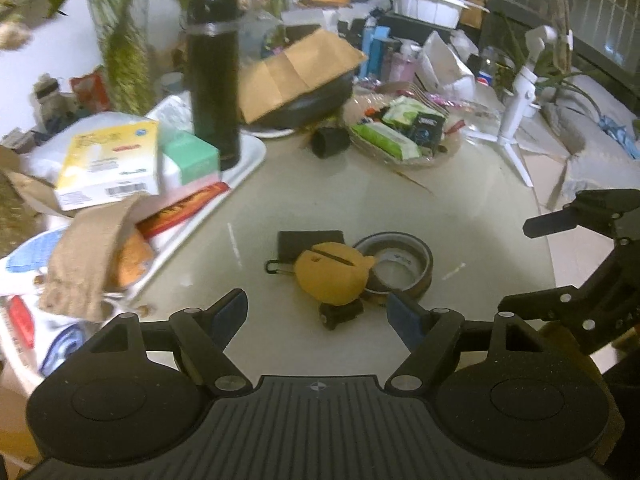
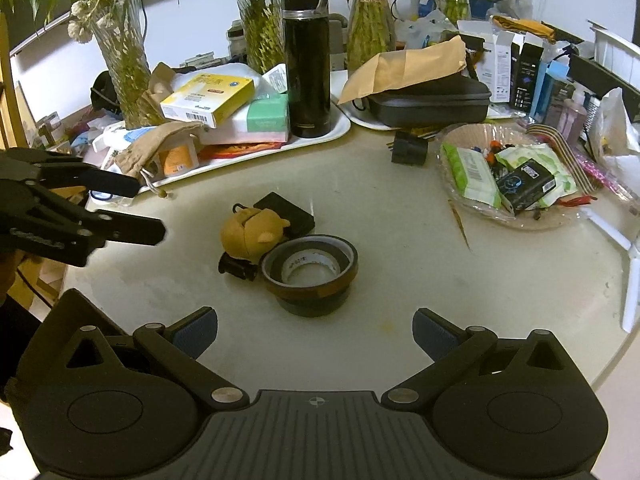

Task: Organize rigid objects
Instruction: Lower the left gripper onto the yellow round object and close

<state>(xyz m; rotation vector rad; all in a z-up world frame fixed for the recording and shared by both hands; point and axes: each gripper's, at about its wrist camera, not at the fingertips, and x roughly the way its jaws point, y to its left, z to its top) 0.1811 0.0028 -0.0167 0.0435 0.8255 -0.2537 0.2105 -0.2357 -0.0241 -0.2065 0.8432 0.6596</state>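
A small cluster lies mid-table: a yellow animal-shaped case [image 1: 332, 276] [image 2: 250, 232], a flat black box [image 1: 310, 242] [image 2: 286, 212] behind it, a small black part [image 1: 340, 316] [image 2: 238, 268] in front, and two stacked tape rolls [image 1: 394, 266] [image 2: 310, 268], brown on black. My left gripper [image 1: 318, 316] [image 2: 150, 210] is open, its pads either side of the small black part and clear of it. My right gripper [image 2: 316, 334] [image 1: 536, 266] is open just short of the tape rolls, with nothing between its fingers.
A white tray [image 2: 340, 130] at the back left holds a tall black flask [image 2: 306, 60], boxes and a cloth pouch. A glass bowl [image 2: 460, 136] of packets sits at the right, a black plug adapter [image 2: 408, 148] beside it. A white tripod [image 1: 516, 112], a black case under a brown envelope [image 2: 404, 68] and vases crowd the back.
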